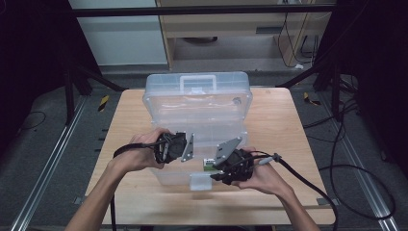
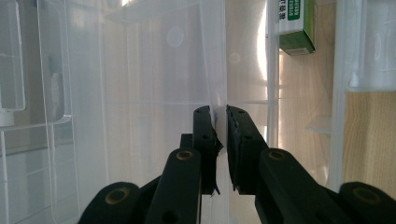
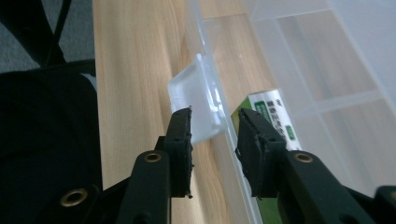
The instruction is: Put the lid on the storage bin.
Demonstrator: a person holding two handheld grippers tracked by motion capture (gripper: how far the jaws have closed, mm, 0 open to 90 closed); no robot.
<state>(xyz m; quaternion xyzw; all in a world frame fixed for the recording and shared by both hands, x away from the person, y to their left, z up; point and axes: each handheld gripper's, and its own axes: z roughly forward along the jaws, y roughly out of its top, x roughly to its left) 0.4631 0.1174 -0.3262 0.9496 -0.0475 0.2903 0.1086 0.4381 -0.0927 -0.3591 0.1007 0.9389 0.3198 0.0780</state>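
High view has the clear plastic storage box [image 1: 197, 103] lying open mid-table, lid up at the far side, its see-through tray split by thin walls. Left gripper [image 2: 219, 114] pinches one clear divider wall [image 2: 215, 70], jaws nearly together. Right gripper [image 3: 215, 123] straddles the front rim by the white latch tab [image 3: 196, 100], jaws spread, nothing clamped. A green-and-white carton [image 3: 273, 116] lies inside, just beside it.
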